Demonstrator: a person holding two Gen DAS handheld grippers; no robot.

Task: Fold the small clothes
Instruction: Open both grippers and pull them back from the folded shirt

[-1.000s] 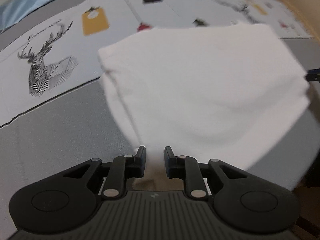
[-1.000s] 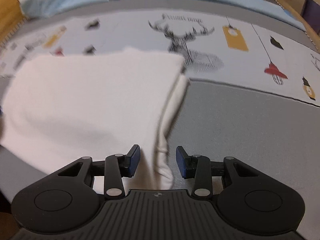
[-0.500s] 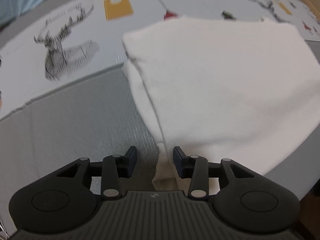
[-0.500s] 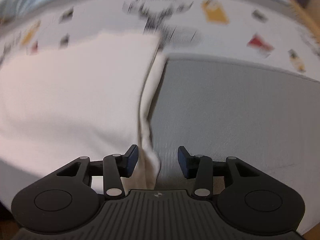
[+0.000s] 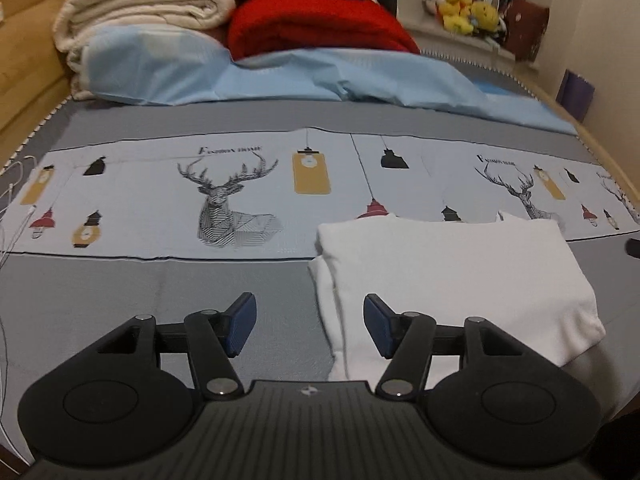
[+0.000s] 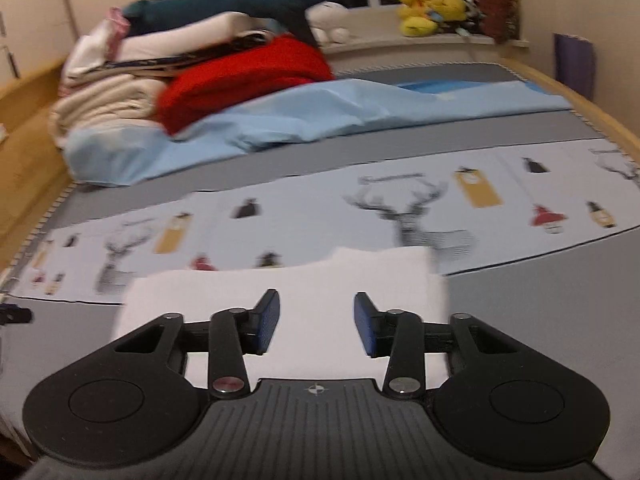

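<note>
A white folded garment (image 5: 452, 276) lies flat on the grey bed cover, its far edge on the printed deer strip. My left gripper (image 5: 310, 326) is open and empty, raised over the garment's near left edge. In the right wrist view the same garment (image 6: 312, 284) lies under and ahead of my right gripper (image 6: 316, 322), which is open and empty above it. The tip of the right gripper shows at the right edge of the left wrist view (image 5: 634, 247).
A pale printed strip with deer and lanterns (image 5: 224, 200) crosses the bed. Behind it lie a light blue sheet (image 5: 320, 76), a red blanket (image 5: 316, 24) and stacked cream bedding (image 5: 140, 12). Wooden bed frame (image 5: 24, 60) on the left; yellow soft toys (image 5: 468, 14) on the far ledge.
Both grippers have opened wider, let go of the garment's edges and lifted back and up. The white garment now rests flat and folded on the bed.
</note>
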